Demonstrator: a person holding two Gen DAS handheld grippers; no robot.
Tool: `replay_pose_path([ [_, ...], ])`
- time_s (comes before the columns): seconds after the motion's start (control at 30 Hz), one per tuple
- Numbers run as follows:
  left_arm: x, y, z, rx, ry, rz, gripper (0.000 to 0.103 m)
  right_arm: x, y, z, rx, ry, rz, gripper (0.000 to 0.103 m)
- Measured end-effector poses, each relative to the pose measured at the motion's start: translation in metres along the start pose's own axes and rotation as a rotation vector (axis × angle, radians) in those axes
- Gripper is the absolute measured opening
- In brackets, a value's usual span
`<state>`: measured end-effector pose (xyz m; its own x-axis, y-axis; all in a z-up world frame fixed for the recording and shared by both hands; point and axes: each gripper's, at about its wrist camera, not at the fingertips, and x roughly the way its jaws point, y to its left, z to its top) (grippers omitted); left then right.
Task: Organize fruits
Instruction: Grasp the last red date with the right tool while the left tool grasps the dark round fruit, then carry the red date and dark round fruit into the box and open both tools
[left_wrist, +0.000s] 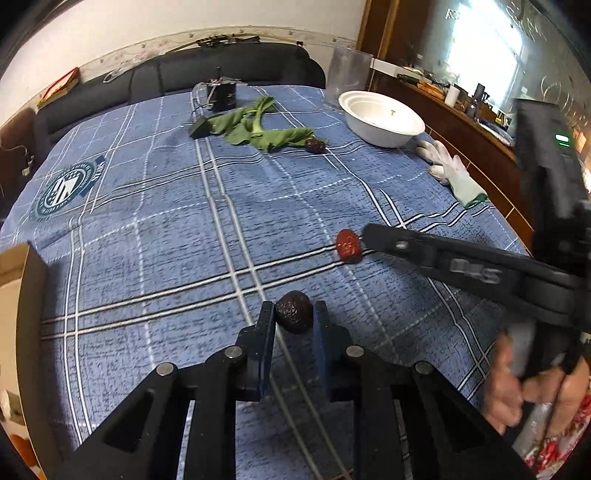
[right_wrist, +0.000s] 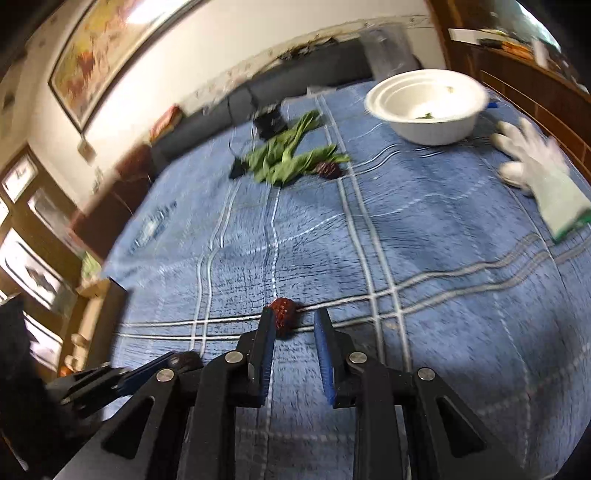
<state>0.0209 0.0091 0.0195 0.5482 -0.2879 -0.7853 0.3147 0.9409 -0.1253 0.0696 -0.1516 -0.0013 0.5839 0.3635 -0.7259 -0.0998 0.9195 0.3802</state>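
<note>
- left tool (left_wrist: 294, 314): its two fingers are drawn in on a dark wrinkled dried date (left_wrist: 294, 316), which sits right between the tips on the blue plaid cloth (left_wrist: 166, 236) of the bench; the date's long axis seems to run roughly across the gap, so the pads look to meet its ends.
- right tool (right_wrist: 294, 320): its fingers stand a little apart; a red dried date (right_wrist: 282, 317) lies against the inner face of the left finger (right_wrist: 266, 332), with clear cloth between it and the right finger, so it does not look pinched.
- a third dark date (left_wrist: 315, 145) lies farther off, touching the tip of the green leaves (left_wrist: 258, 127).
- white bowl (left_wrist: 382, 117): far right of the bench, beyond both tools and well apart from them; my guess is that the dates go there. it lies ahead and to the right of each tool, and the right tool is the nearer.
- white gloves (left_wrist: 452, 173) lie at the right edge, in front of the bowl.
</note>
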Motion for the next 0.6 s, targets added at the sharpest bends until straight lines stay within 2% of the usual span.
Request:
replay_pose_path([
  [0.1, -0.001, 0.002, -0.003, -0.001, -0.002, 0.012, 0.019, 0.016, 0.010, 0.000, -0.027, 0.033, 0.007, 0.027],
  [0.23, 0.008, 0.000, -0.005, 0.007, 0.017, 0.021, 0.020, 0.021, 0.021, -0.003, -0.071, 0.019, -0.017, 0.027],
  [0.33, 0.013, -0.002, -0.005, 0.008, 0.017, 0.022, 0.026, 0.020, 0.018, -0.005, -0.067, 0.007, 0.004, 0.021],
  [0.47, 0.017, -0.004, -0.004, -0.001, 0.006, 0.027, 0.026, 0.018, 0.015, -0.007, -0.046, -0.007, 0.033, 0.020],
  [0.53, 0.017, -0.004, -0.004, 0.003, -0.002, 0.048, 0.019, 0.015, 0.016, -0.007, -0.046, -0.017, 0.045, 0.020],
  [0.6, 0.014, -0.003, -0.004, -0.005, -0.004, 0.041, 0.019, 0.011, 0.018, -0.007, -0.055, -0.033, 0.050, 0.020],
])
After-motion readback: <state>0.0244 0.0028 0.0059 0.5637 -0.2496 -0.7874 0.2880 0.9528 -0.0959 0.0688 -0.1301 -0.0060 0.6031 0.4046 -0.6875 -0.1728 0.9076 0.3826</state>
